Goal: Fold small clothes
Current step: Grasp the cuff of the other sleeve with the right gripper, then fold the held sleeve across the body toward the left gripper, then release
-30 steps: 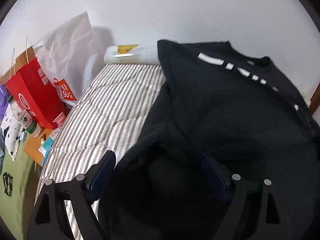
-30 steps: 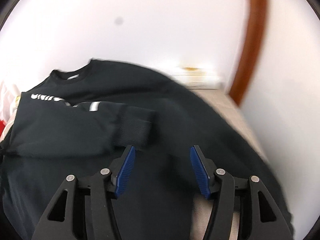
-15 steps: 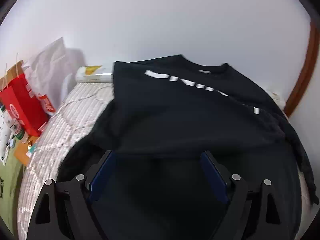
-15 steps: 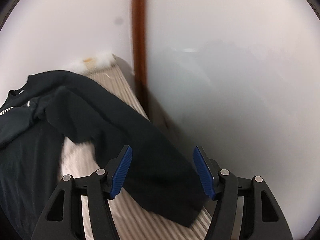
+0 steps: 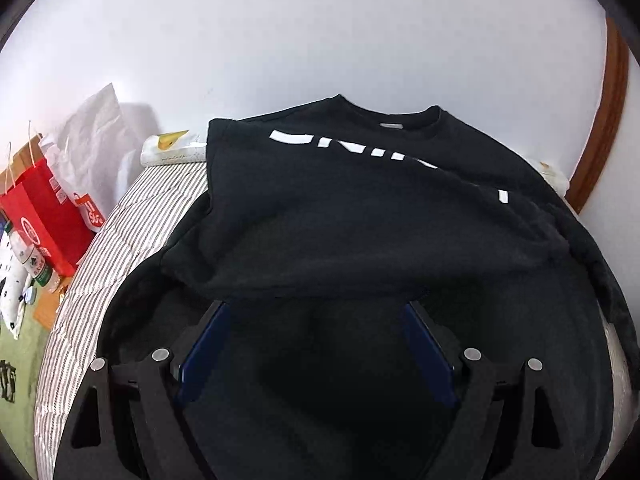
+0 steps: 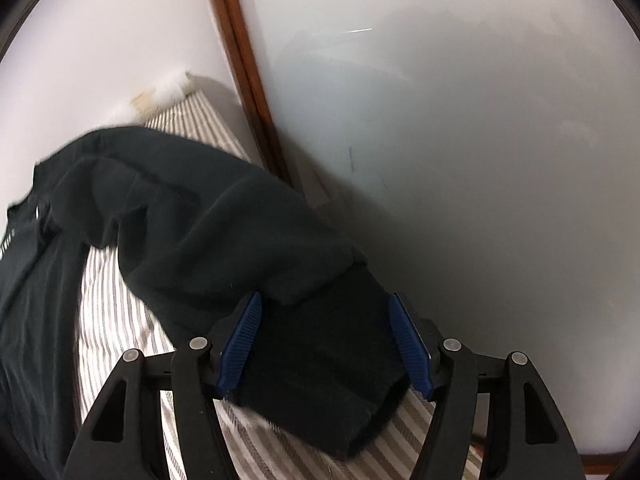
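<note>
— One black sweatshirt [image 5: 360, 220] is the whole job, spread over the striped bed [image 5: 132, 240] that fills the lower middle of the left wrist view, its collar toward the white wall [image 5: 320, 40] at the top.

— Why does its left side look doubled?

— That side seems already folded inward across the chest, covering part of the white lettering. The other sleeve [image 6: 224, 240] runs out toward the lower right of the right wrist view, so I judge it the next piece to bring in.

— Is either gripper holding cloth?

— The right gripper [image 6: 326, 340] straddles the ribbed cuff [image 6: 332, 380], which lies between its blue pads with a gap showing on each side; the jaws have just been opening, so it grasps nothing. The left gripper [image 5: 316, 344] stands wide over dark fabric at the bottom centre, pads clear, also released.

— And around the bed?

— At the left, a red paper bag [image 5: 44, 216] and bottles on the floor; a brown wooden frame [image 6: 248, 80] stands beside the wall.
</note>
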{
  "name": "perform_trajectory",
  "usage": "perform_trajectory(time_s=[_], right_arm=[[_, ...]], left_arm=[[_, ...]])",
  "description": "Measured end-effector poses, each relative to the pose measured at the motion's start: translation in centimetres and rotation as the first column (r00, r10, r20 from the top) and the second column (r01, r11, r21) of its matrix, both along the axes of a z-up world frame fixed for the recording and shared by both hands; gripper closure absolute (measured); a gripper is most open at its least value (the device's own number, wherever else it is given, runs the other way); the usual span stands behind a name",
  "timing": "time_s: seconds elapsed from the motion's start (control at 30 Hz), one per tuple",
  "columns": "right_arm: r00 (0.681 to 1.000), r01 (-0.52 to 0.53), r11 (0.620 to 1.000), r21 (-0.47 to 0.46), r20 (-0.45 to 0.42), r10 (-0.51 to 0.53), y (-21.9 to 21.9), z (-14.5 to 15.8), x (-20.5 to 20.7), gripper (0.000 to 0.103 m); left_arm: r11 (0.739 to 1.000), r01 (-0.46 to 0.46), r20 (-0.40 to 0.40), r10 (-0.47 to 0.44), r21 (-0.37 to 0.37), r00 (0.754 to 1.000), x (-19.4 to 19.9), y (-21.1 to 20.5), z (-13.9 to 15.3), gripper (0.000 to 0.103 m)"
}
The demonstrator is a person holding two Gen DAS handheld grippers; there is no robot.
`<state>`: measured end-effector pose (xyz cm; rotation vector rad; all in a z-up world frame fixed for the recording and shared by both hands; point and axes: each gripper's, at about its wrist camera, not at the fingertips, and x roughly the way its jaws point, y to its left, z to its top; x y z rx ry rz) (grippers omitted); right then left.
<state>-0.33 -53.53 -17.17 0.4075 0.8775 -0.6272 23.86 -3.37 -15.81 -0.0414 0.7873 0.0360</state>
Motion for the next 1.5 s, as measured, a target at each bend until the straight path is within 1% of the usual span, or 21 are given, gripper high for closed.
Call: perform_trajectory(time_s=[0.07, 0.1, 0.13, 0.17, 0.23, 0.33, 0.37, 0.47, 0.6, 0.7, 0.8, 0.9, 0.97, 1.0, 1.03, 1.1, 1.17, 1.33, 1.4, 1.43, 1.5], right_arm=[[1.0, -0.002, 1.0, -0.001, 0.011, 0.002, 0.1, 0.0, 0.0, 0.048], [1.0, -0.002, 1.0, -0.029, 0.007, 0.002, 0.4, 0.2, 0.0, 0.064], [1.0, -0.008, 0.997, -0.076, -0.005, 0.007, 1.0, 0.5, 0.0, 0.075], [0.999, -0.04, 0.993, -0.112, -0.016, 0.038, 1.8, 0.9, 0.1, 0.078], [0.998, -0.053, 0.986, -0.157, -0.025, 0.049, 2.9, 1.5, 0.2, 0.083], [0.998, -0.062, 0.973, -0.221, -0.014, 0.06, 4.6, 3.3, 0.6, 0.084], [0.998, -0.064, 0.967, -0.248, 0.006, 0.068, 5.4, 4.4, 0.6, 0.084], [0.994, -0.062, 0.959, -0.276, 0.068, 0.084, 7.0, 7.6, 0.9, 0.084], [0.985, -0.066, 0.944, -0.323, 0.128, 0.112, 9.1, 11.8, 3.4, 0.084], [0.975, -0.084, 0.922, -0.378, 0.158, 0.153, 11.6, 15.1, 6.0, 0.084], [0.955, -0.139, 0.891, -0.433, 0.181, 0.237, 15.4, 18.2, 9.9, 0.084], [0.932, -0.19, 0.863, -0.468, 0.191, 0.309, 18.6, 20.1, 13.0, 0.084], [0.915, -0.227, 0.839, -0.495, 0.186, 0.358, 21.7, 21.1, 15.2, 0.084], [0.91, -0.238, 0.827, -0.509, 0.181, 0.373, 23.0, 21.4, 15.4, 0.084], [0.899, -0.263, 0.811, -0.522, 0.174, 0.403, 24.9, 21.6, 16.8, 0.084], [0.878, -0.306, 0.796, -0.522, 0.168, 0.447, 27.4, 21.7, 18.8, 0.084], [0.864, -0.338, 0.783, -0.522, 0.159, 0.479, 29.3, 21.3, 21.7, 0.084], [0.822, -0.423, 0.767, -0.482, 0.153, 0.549, 35.1, 20.2, 26.9, 0.084], [0.788, -0.477, 0.744, -0.468, 0.147, 0.598, 38.2, 19.1, 29.0, 0.084], [0.776, -0.497, 0.734, -0.463, 0.142, 0.615, 39.6, 18.7, 29.4, 0.084], [0.747, -0.548, 0.709, -0.443, 0.124, 0.654, 42.4, 17.0, 30.9, 0.084]], left_arm=[[1.0, -0.008, -0.002, 0.008, -0.001, 1.0, 0.0, 0.4, -0.2, 0.017], [1.0, -0.013, -0.003, 0.013, -0.005, 1.0, 0.0, 0.6, -0.3, 0.017], [1.0, -0.015, -0.004, 0.015, -0.01, 1.0, 0.0, 0.8, -0.3, 0.017], [1.0, -0.016, -0.003, 0.016, -0.017, 1.0, -0.1, 1.1, -0.3, 0.017], [1.0, -0.014, 0.004, 0.015, -0.027, 1.0, -0.4, 1.6, -0.2, 0.017], [0.999, -0.011, 0.025, 0.012, -0.044, 1.0, -1.1, 2.8, 0.3, 0.017], [0.999, -0.012, 0.03, 0.014, -0.045, 0.999, -1.3, 3.3, 0.4, 0.017], [0.998, -0.034, 0.039, 0.036, -0.046, 0.999, -1.8, 5.2, 0.7, 0.017], [0.995, -0.052, 0.043, 0.056, -0.091, 0.998, -2.7, 8.2, 0.8, 0.017], [0.992, -0.068, 0.051, 0.074, -0.107, 0.996, -3.3, 10.0, 0.9, 0.017], [0.989, -0.085, 0.058, 0.092, -0.118, 0.994, -3.6, 11.6, 0.8, 0.017], [0.988, -0.096, 0.059, 0.104, -0.117, 0.993, -3.6, 13.1, 0.8, 0.017], [0.988, -0.101, 0.064, 0.109, -0.12, 0.992, -3.5, 13.9, 0.8, 0.017], [0.987, -0.104, 0.065, 0.113, -0.126, 0.991, -3.4, 14.4, 0.8, 0.017], [0.985, -0.106, 0.064, 0.116, -0.132, 0.991, -3.3, 14.8, 0.8, 0.017], [0.984, -0.109, 0.066, 0.119, -0.138, 0.991, -3.0, 15.6, 0.7, 0.017], [0.984, -0.115, 0.069, 0.125, -0.132, 0.99, -2.5, 16.4, 0.6, 0.017], [0.98, -0.146, 0.077, 0.157, -0.134, 0.985, -1.5, 18.4, 0.5, 0.017], [0.979, -0.152, 0.078, 0.164, -0.133, 0.983, -1.1, 19.1, 0.4, 0.017], [0.979, -0.156, 0.078, 0.167, -0.132, 0.983, -1.0, 19.4, 0.3, 0.017], [0.978, -0.165, 0.075, 0.175, -0.129, 0.982, -0.6, 19.9, 0.1, 0.017]])
